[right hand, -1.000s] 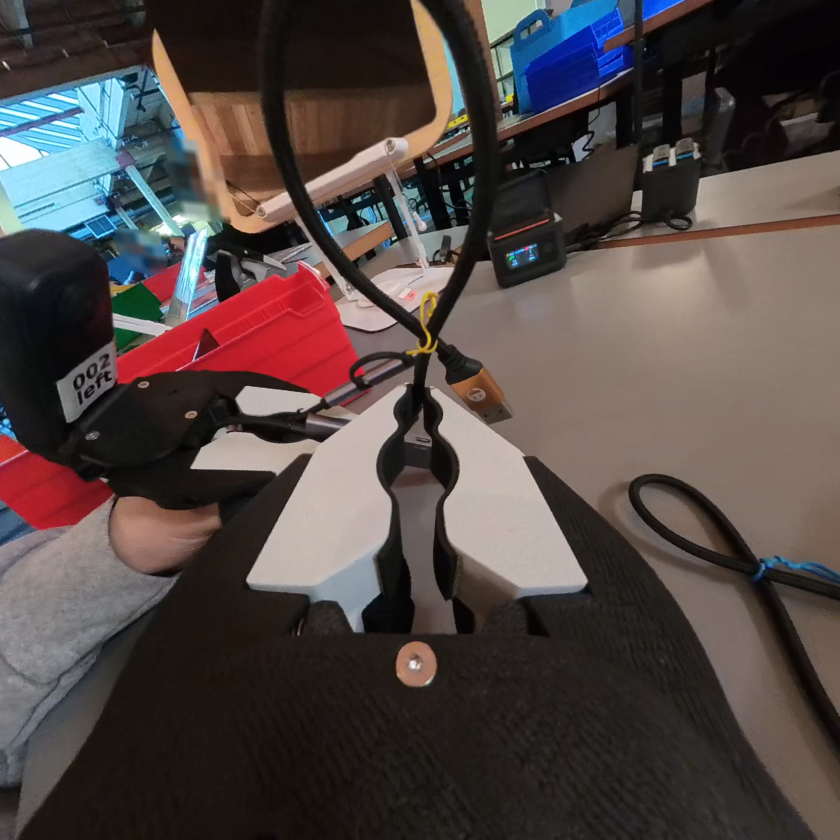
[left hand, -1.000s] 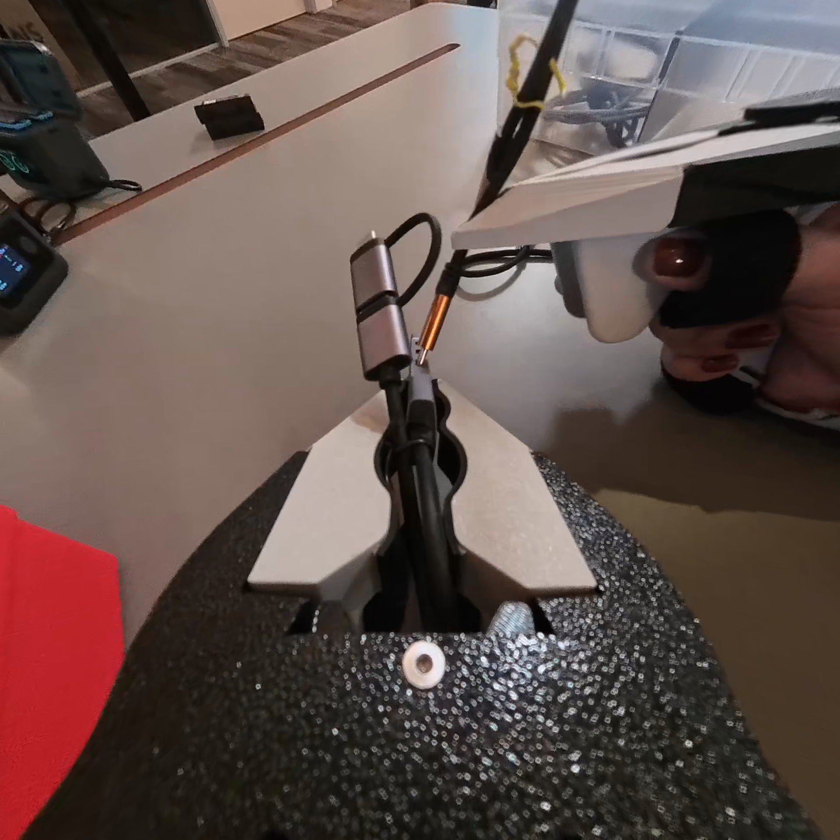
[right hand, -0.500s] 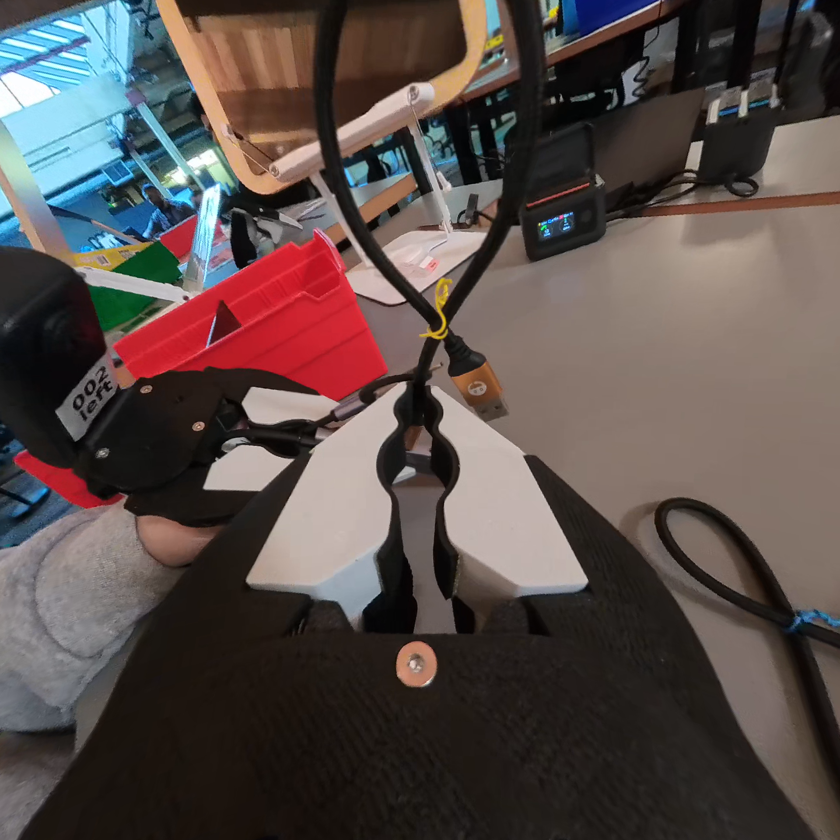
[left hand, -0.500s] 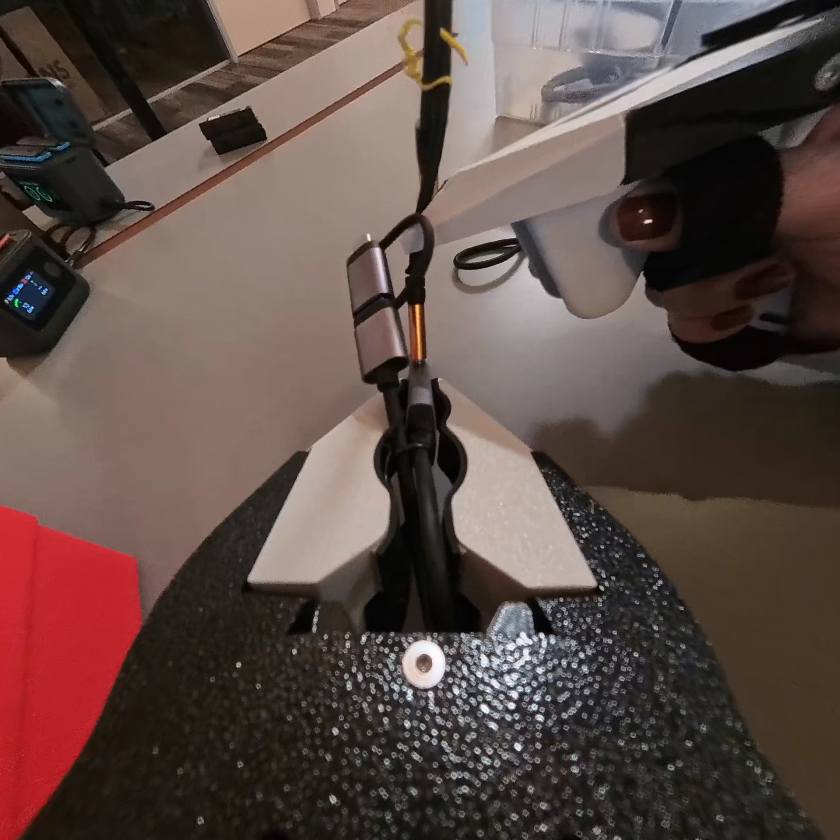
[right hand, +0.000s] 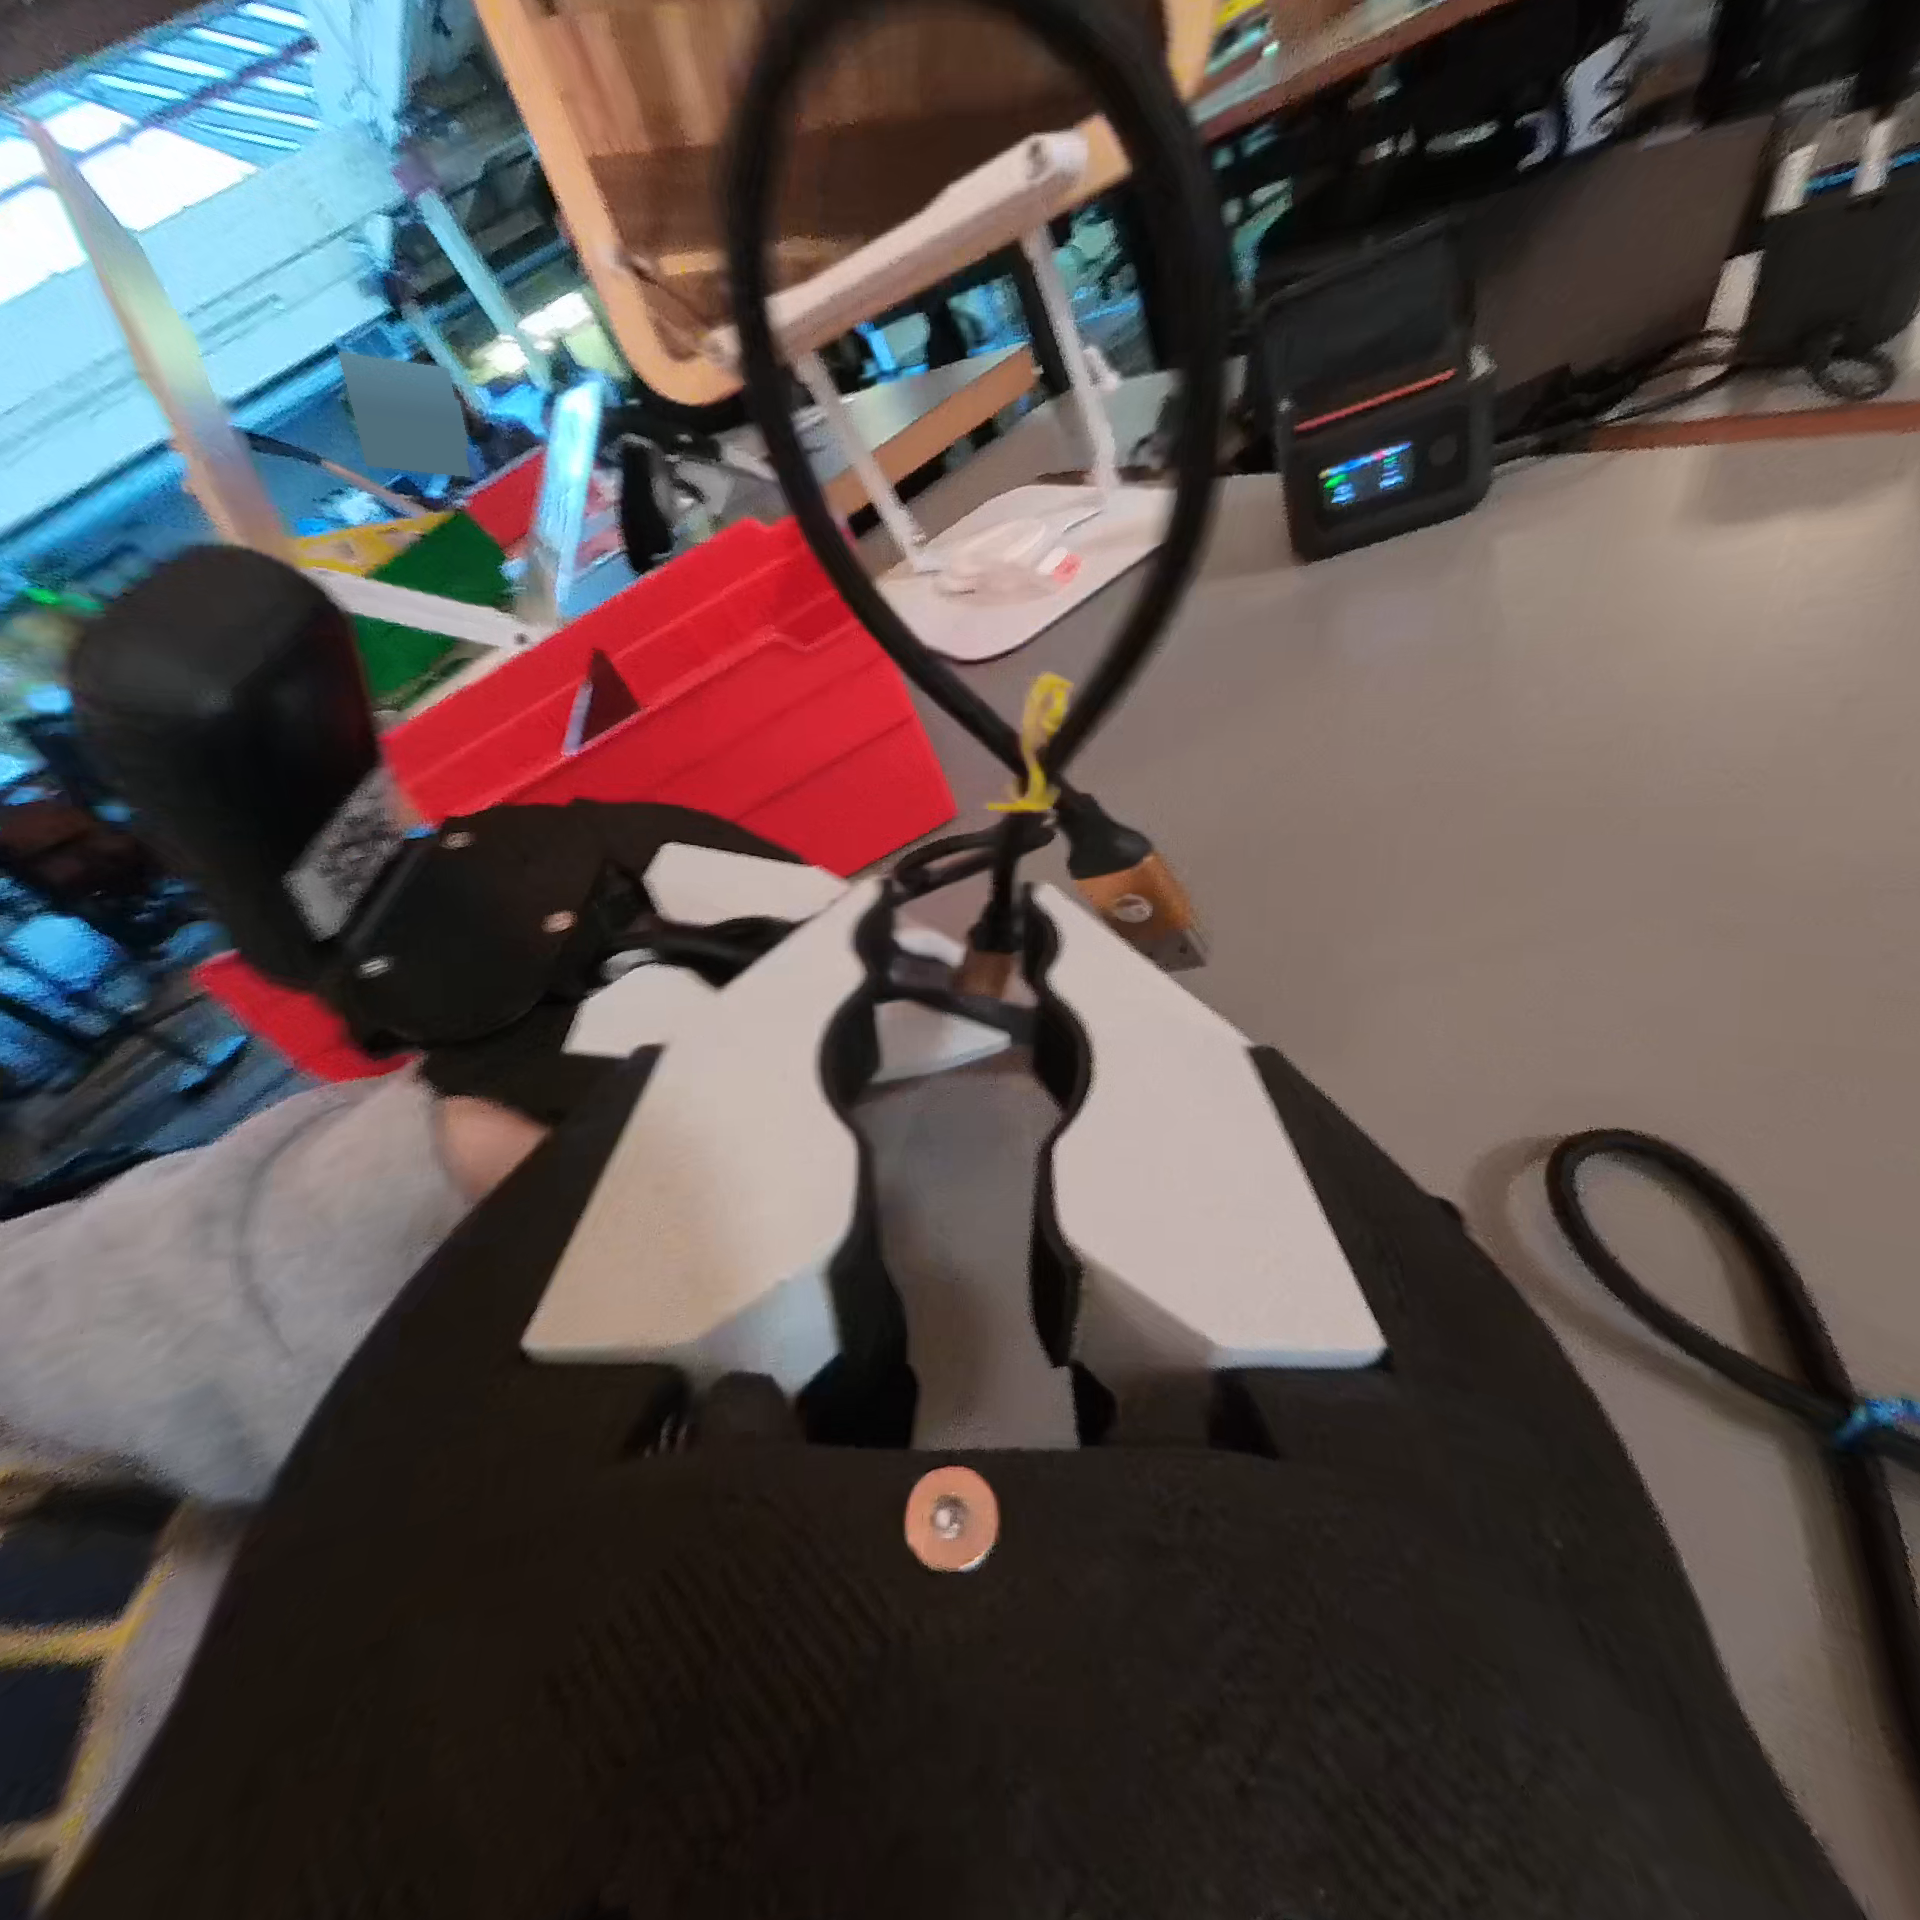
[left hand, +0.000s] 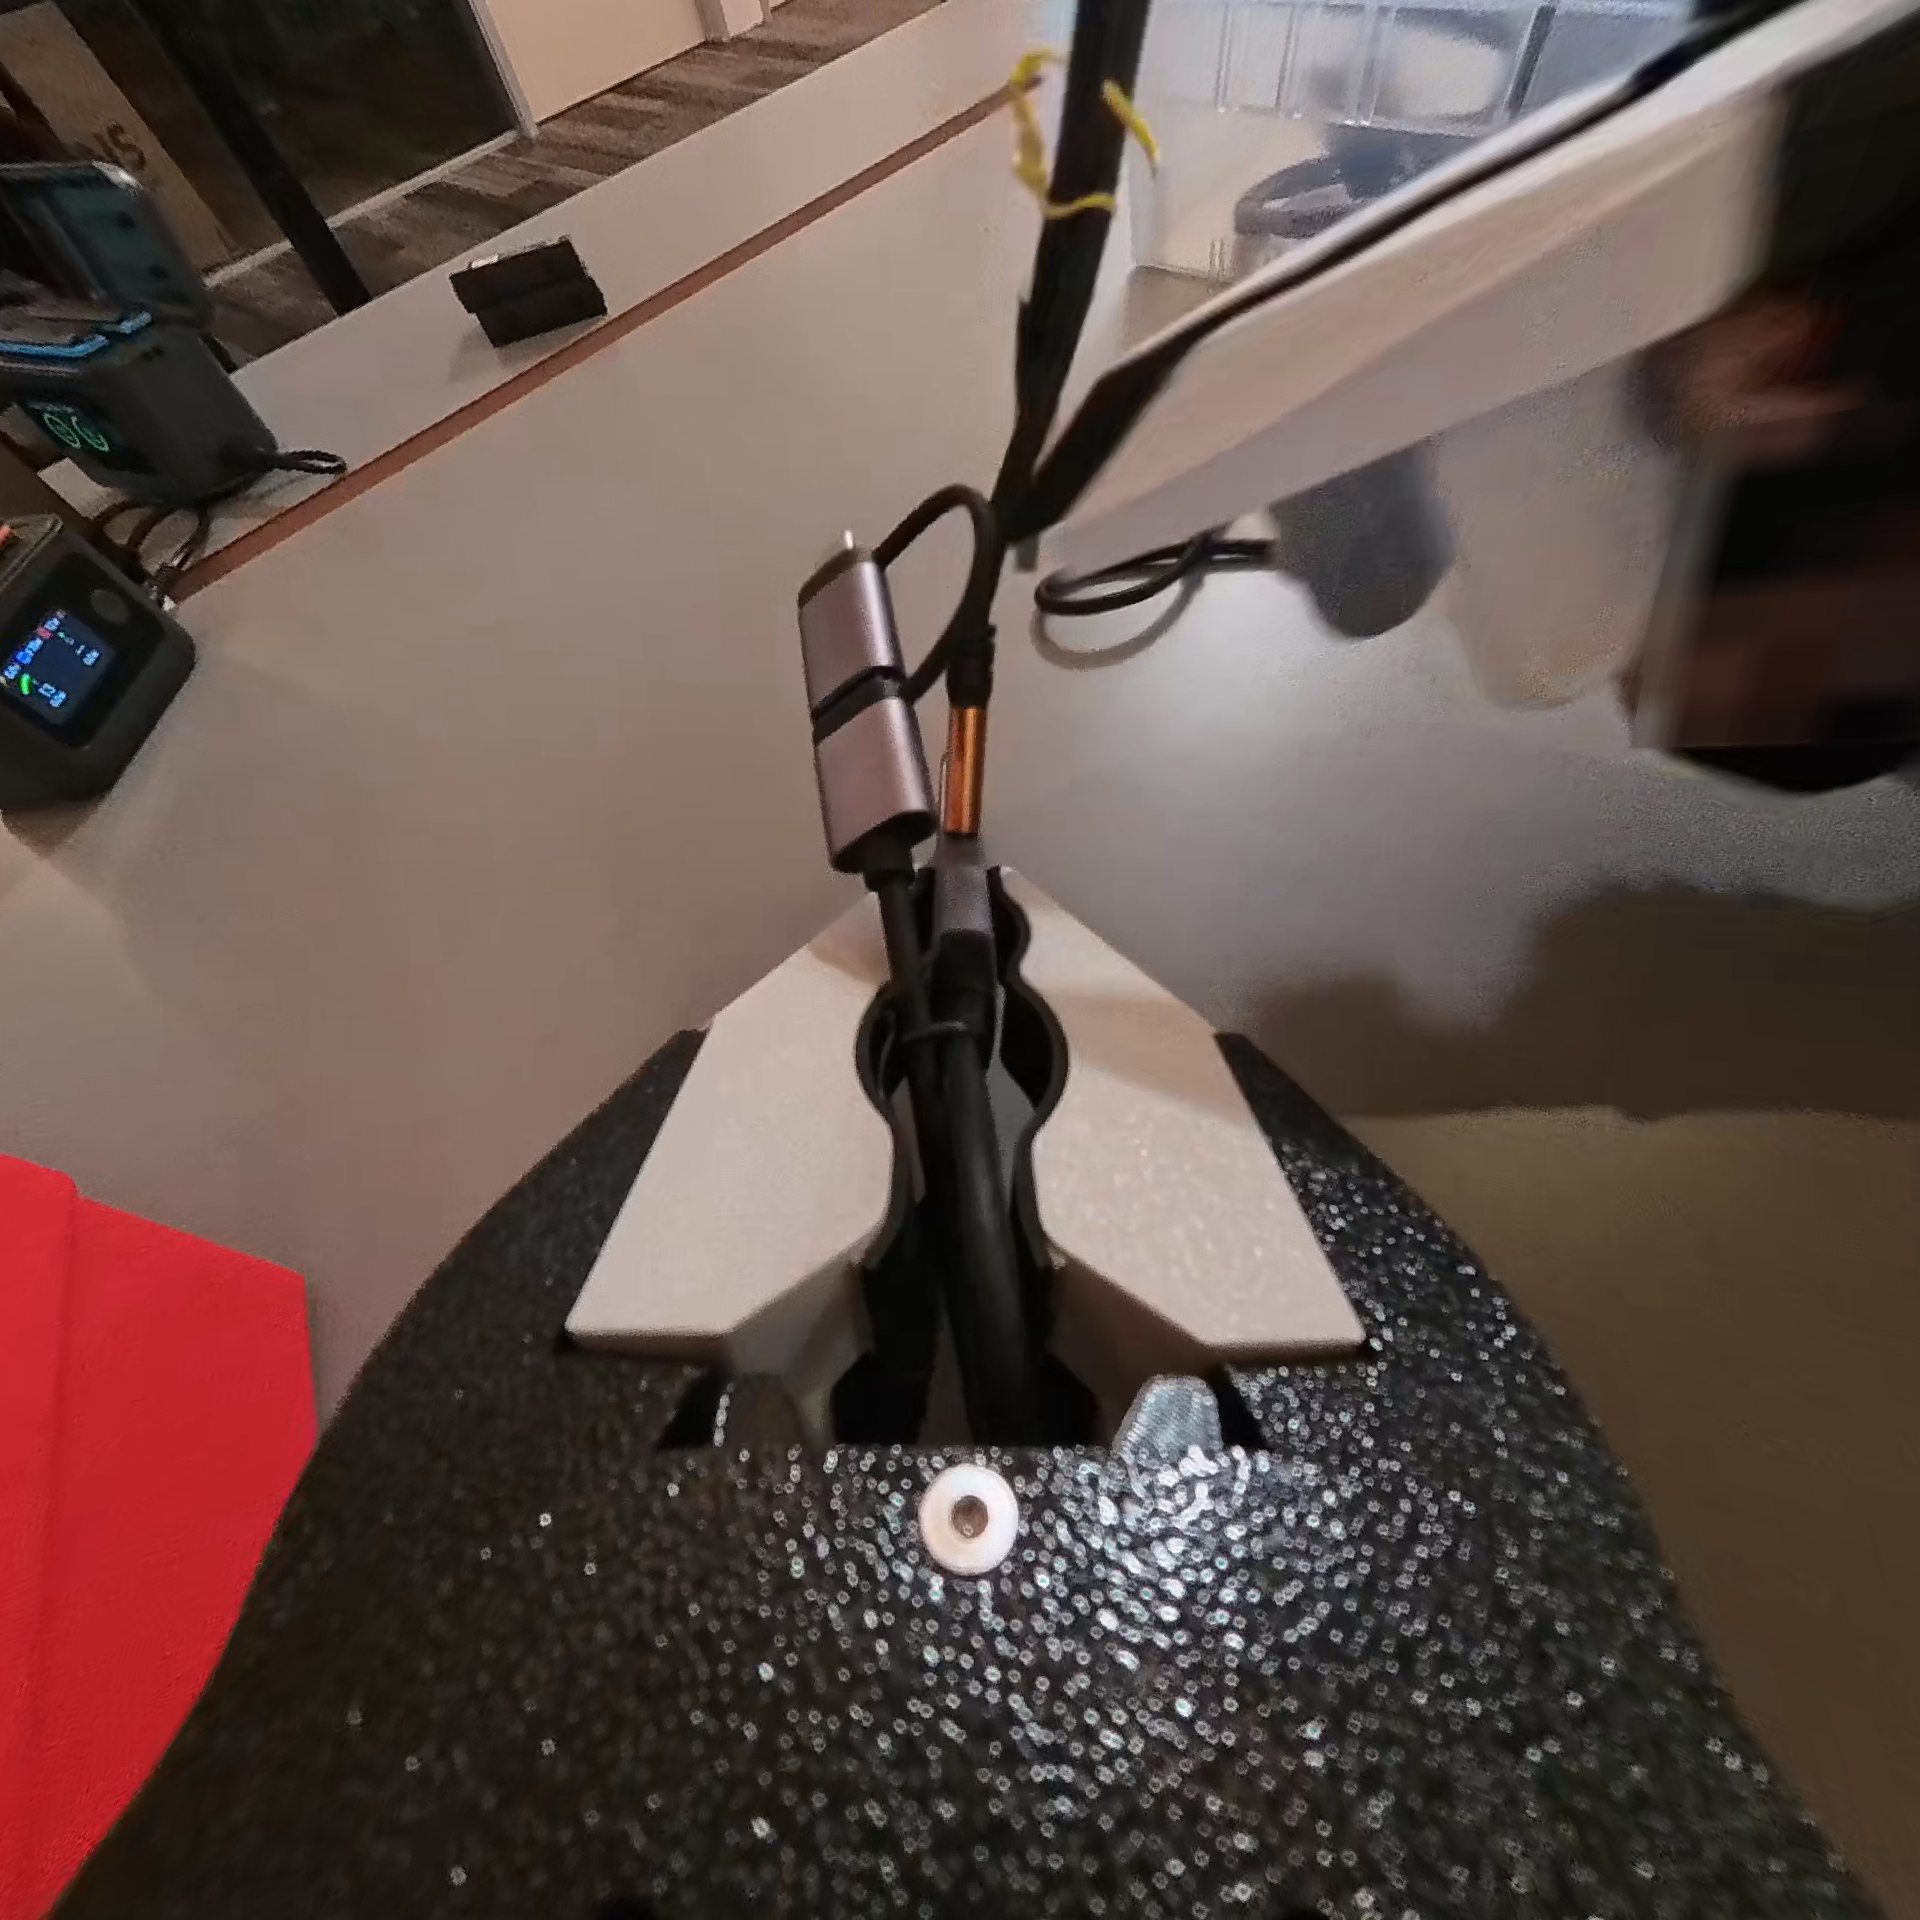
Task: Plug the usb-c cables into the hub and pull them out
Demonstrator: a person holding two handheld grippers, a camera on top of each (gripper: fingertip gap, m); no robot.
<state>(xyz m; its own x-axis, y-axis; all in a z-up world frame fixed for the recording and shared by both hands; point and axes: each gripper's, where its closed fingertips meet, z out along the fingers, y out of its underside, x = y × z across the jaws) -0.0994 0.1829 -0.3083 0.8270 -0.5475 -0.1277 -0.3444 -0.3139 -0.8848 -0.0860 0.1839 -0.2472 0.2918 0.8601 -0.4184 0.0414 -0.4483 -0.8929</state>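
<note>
The left gripper (left hand: 961,904) squeezes the grey hub (left hand: 961,914) and its black cords. An orange plug (left hand: 961,764) sits in the hub's end. Only the right view shows the right gripper (right hand: 956,914) with its fingers apart around that plug's cable (right hand: 1003,883), and a second orange plug (right hand: 1138,899) hanging free.

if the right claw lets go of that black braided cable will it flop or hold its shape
Probably holds shape somewhat: the braided cable stands in a self-supporting loop above the right claw. The yellow tie pinches the loop shut, so it likely stays. The free orange plug dangles and may swing.
</note>
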